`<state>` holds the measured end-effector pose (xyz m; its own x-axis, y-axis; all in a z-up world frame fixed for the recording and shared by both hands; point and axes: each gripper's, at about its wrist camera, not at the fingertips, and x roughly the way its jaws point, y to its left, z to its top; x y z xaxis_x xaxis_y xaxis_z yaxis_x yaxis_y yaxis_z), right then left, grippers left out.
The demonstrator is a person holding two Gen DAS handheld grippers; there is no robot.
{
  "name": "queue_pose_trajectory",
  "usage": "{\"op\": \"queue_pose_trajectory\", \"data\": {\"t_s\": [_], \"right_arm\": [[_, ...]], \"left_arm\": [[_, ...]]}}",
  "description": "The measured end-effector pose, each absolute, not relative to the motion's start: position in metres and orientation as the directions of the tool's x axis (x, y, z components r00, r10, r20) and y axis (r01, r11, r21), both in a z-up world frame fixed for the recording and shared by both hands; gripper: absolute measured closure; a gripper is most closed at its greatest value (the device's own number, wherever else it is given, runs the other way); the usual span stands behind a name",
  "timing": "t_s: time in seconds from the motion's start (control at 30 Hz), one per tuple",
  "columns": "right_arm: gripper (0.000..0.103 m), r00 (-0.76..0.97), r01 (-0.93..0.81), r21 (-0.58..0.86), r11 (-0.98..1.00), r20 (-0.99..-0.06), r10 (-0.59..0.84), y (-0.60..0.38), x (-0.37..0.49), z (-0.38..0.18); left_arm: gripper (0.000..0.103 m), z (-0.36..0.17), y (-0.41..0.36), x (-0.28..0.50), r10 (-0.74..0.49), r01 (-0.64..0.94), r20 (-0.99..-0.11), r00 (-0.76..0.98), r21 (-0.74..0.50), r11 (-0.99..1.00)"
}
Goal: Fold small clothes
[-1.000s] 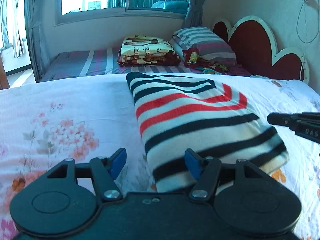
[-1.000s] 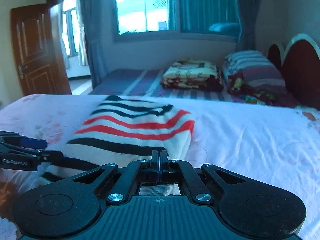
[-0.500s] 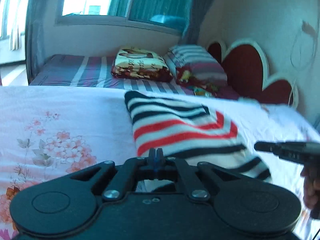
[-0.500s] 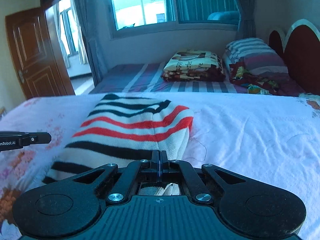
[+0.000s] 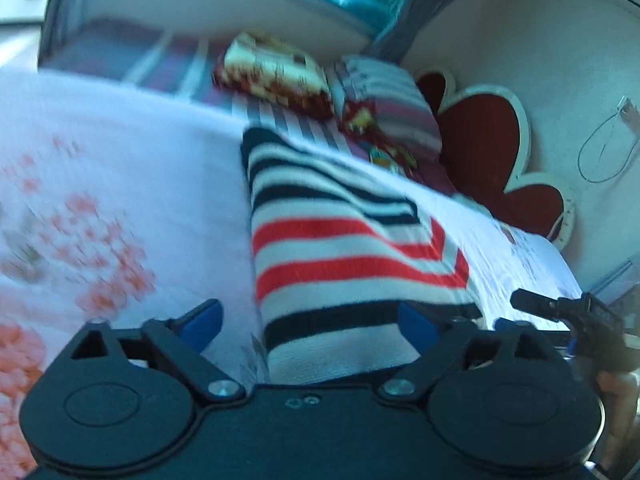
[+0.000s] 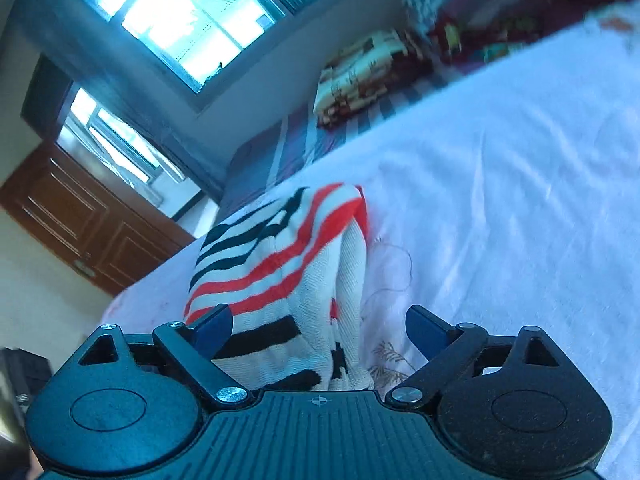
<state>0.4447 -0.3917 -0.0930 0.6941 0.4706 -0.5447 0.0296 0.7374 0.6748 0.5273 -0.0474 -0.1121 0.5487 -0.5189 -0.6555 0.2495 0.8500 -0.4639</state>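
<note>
Striped knit garment (image 5: 352, 248) lies folded into a long strip on the floral bedsheet (image 5: 120, 200), running from the near edge of the bed toward the far edge. Bands of black, red and white; red chevron mid-length. In the right wrist view the garment (image 6: 280, 280) shows stacked layers along its right side, near end reaching the gripper body.

Left gripper (image 5: 310, 326): fingers spread wide, blue pads either side of the garment's near end, grasping nothing. Left pad (image 5: 200, 320) over bare sheet, right pad (image 5: 420, 326) over the black stripe at the garment's near right corner. View tilted and motion-blurred.

Right gripper (image 6: 320, 326): fingers likewise released and wide apart. Left pad (image 6: 214, 326) against the garment's striped face, right pad (image 6: 426, 330) over sheet (image 6: 500, 200). Contact with cloth: cannot tell. The right gripper's tip (image 5: 560, 306) also shows in the left wrist view, at the near right edge of the bed, just beside the garment.

Second bed behind: folded patterned blanket (image 5: 276, 74), striped pillow (image 5: 384, 100). Red heart-shaped headboard (image 5: 484, 148) at the wall. Window (image 6: 188, 12) and brown door (image 6: 72, 220) in the right wrist view
</note>
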Motion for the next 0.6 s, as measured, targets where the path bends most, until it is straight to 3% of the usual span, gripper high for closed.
{"op": "queue_pose_trajectory", "data": {"t_s": [0.13,0.33,0.4,0.6], "right_arm": [[0.01,0.639,0.039,0.77,0.637,-0.51,0.577,-0.409,0.452,-0.113],[0.011,0.615,0.021,0.79,0.613,-0.494,0.615,-0.413,0.46,-0.123],[0.032,0.582,-0.007,0.781,0.625,-0.505,0.637,-0.407,0.465,-0.123],[0.038,0.523,-0.039,0.765,0.643,-0.532,0.666,-0.402,0.475,-0.123]], "left_arm": [[0.015,-0.129,-0.046,0.54,-0.56,0.243,-0.671,0.486,-0.512,0.824],[0.019,-0.142,-0.048,0.551,-0.617,0.244,-0.647,0.447,-0.575,0.78],[0.022,-0.144,-0.05,0.553,-0.628,0.253,-0.641,0.442,-0.582,0.773],[0.023,-0.144,-0.056,0.557,-0.641,0.265,-0.634,0.432,-0.59,0.763]]}}
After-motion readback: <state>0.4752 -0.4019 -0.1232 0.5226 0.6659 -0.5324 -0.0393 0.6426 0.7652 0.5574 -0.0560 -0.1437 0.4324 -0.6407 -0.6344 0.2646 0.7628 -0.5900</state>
